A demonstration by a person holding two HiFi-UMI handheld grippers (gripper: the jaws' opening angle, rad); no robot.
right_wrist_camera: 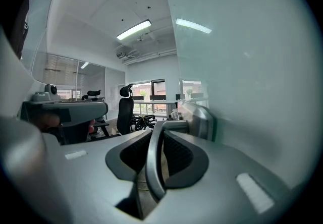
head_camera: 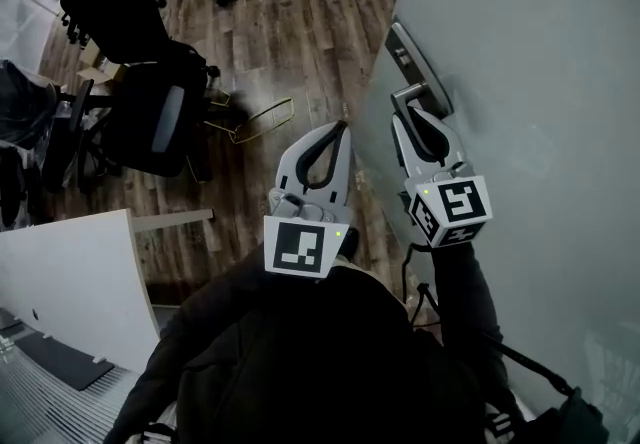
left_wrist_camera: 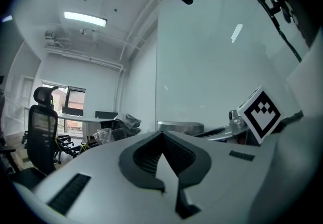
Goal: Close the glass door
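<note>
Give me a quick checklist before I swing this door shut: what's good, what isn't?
1. Right gripper gripping the door handle: ok, the lever sits between its jaws.
2. Left gripper empty: ok, jaws together on nothing.
3. Left gripper off the glass door: ok, it hangs beside the door's edge, apart from it.
4. Floor near the door's edge: probably ok, the office chair stands well away from it.
5. Which way the door swings, and the frame or latch it must meet: cannot tell, not in view.
</note>
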